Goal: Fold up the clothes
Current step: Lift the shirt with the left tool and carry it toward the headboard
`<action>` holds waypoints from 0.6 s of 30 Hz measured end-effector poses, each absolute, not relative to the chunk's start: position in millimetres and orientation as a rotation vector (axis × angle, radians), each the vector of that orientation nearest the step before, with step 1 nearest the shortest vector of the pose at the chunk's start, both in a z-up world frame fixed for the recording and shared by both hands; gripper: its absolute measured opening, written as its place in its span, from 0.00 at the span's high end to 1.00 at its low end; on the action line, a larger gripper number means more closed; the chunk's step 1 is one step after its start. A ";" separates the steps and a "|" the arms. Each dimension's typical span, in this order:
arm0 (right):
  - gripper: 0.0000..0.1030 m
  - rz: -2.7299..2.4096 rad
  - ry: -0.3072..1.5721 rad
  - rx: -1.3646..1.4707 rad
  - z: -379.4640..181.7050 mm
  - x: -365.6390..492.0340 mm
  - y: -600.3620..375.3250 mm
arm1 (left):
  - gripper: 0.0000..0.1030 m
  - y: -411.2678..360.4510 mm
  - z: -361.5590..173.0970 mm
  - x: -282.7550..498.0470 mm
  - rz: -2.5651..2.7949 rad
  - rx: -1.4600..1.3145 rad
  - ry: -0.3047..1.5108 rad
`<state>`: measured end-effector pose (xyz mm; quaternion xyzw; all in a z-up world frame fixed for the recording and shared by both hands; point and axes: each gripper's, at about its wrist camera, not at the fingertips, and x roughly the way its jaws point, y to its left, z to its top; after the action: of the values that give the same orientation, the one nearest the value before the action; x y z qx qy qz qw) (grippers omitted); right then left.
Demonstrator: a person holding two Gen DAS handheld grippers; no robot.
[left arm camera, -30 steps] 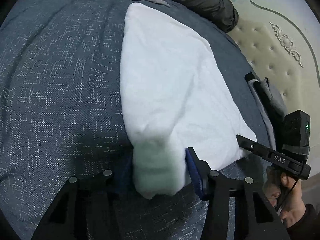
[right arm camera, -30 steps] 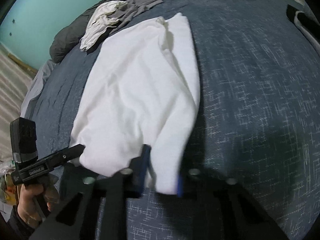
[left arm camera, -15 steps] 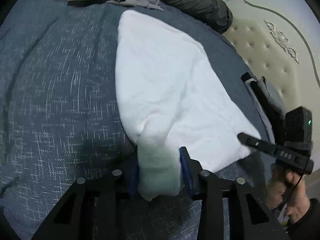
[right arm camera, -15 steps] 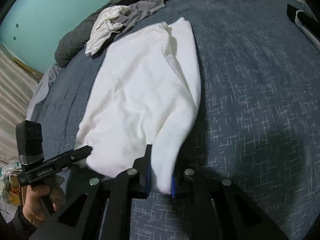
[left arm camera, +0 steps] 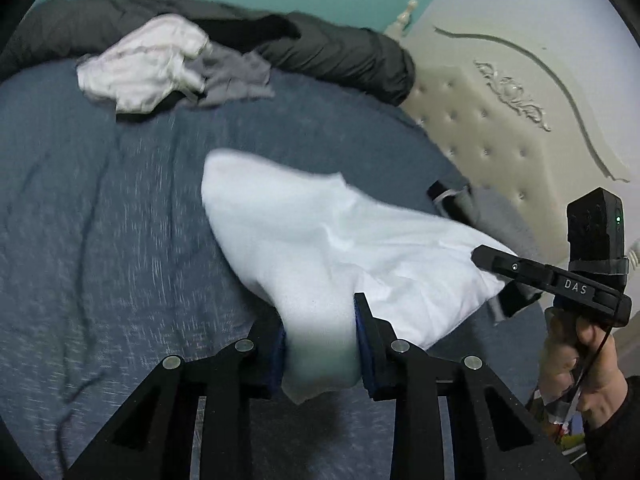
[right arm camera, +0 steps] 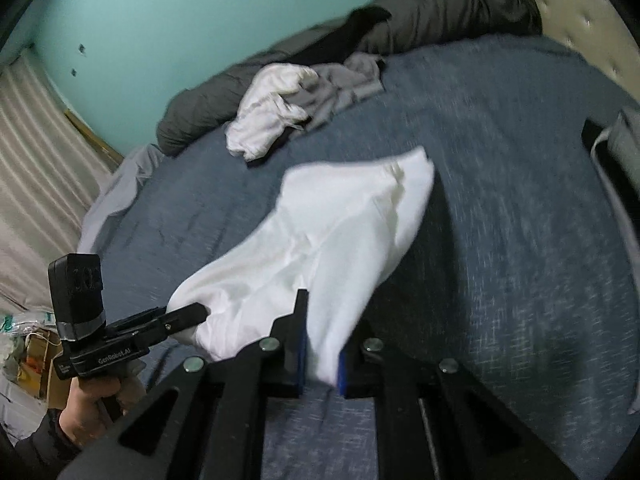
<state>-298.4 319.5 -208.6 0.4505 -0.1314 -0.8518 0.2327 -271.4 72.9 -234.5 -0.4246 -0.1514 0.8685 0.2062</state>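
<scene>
A white garment [left arm camera: 320, 240] [right arm camera: 340, 224] is lifted off the blue bedspread [left arm camera: 100, 240] [right arm camera: 520, 220] and hangs stretched between both grippers. My left gripper [left arm camera: 320, 344] is shut on one near corner of it. On the other near corner my right gripper [right arm camera: 322, 356] is shut. In the left wrist view the right gripper [left arm camera: 480, 258] shows at the right, held by a hand. The left gripper [right arm camera: 200, 312] appears at the lower left of the right wrist view. The garment's far end hangs free above the bed.
A crumpled white and grey clothes pile [left arm camera: 160, 68] [right arm camera: 288, 108] lies at the far side, by a dark grey duvet [left arm camera: 320, 48] [right arm camera: 440, 12]. A grey and black garment [left arm camera: 452, 200] [right arm camera: 616, 148] lies by the cream tufted headboard [left arm camera: 500, 120].
Both grippers have risen and lifted the white garment off the bed; it lay flat before. The garment's far end has come toward me, and the views now tilt up toward the wall.
</scene>
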 end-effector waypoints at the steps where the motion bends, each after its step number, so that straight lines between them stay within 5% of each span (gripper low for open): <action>1: 0.91 -2.342 -0.358 1.221 -197.8 -295.1 321.2 | 0.69 75.4 -224.4 -268.8 2.422 -1.172 -0.415; 18: 0.91 -2.400 -0.330 1.046 -54.3 -249.3 385.3 | 0.69 138.5 -84.1 -236.5 2.436 -1.011 -0.299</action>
<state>-249.3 385.3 -54.3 0.3840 -0.1212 -0.8810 0.2485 -236.5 138.5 -84.1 -0.3696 -0.1094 0.8907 0.2410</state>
